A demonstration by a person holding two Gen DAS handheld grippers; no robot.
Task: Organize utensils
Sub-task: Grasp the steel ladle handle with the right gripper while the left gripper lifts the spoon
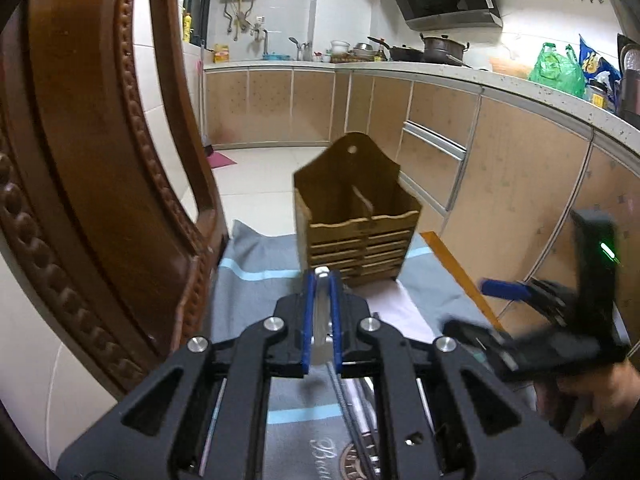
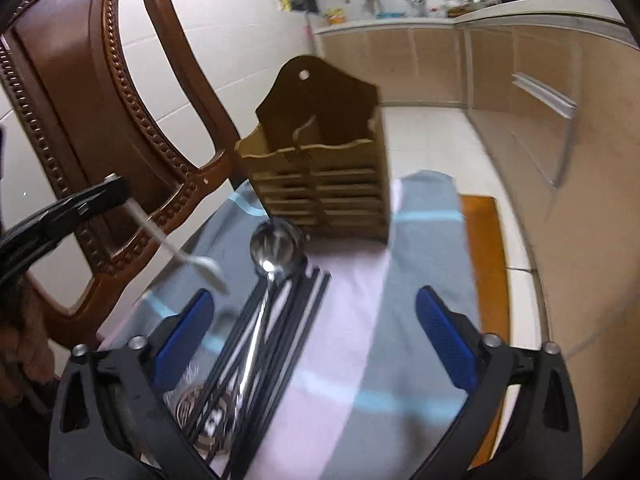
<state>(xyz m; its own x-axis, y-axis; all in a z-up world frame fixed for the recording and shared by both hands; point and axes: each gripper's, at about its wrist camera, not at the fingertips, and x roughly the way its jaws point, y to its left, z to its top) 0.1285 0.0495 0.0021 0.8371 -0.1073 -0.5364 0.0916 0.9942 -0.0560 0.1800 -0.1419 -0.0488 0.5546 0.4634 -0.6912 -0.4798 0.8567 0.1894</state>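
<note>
1. Nearest the right wrist camera, the right gripper [image 2: 316,340] hangs with its jaws wide and nothing between them, above a loose pile of black chopsticks [image 2: 276,320] and a steel ladle [image 2: 276,250] lying on a grey-and-pink striped cloth [image 2: 400,320].

2. To its left, the left gripper [image 1: 321,280] has its jaws narrowed on the handle of a small metal spoon [image 2: 202,264]. In the right wrist view the spoon slopes down from the fingers, its bowl low over the cloth; the blur makes it hard to say whether the tip touches the fabric.

3. Just beyond the ladle's bowl stands the wooden holder [image 1: 356,220], upright on the cloth, a centre divider splitting it into two compartments. Both look empty from here, though their floors are hidden.

4. Behind and to the left is a carved wooden chair [image 2: 80,92]; farther off runs the kitchen counter [image 1: 440,70].

5. The step in hand appears to be carrying the first utensil to the holder, with sorting barely begun. The next move calls for lifting the spoon clear of the front rim, tipping it near upright over one compartment, then letting go. The free right gripper is well placed to close on the chopsticks below.
</note>
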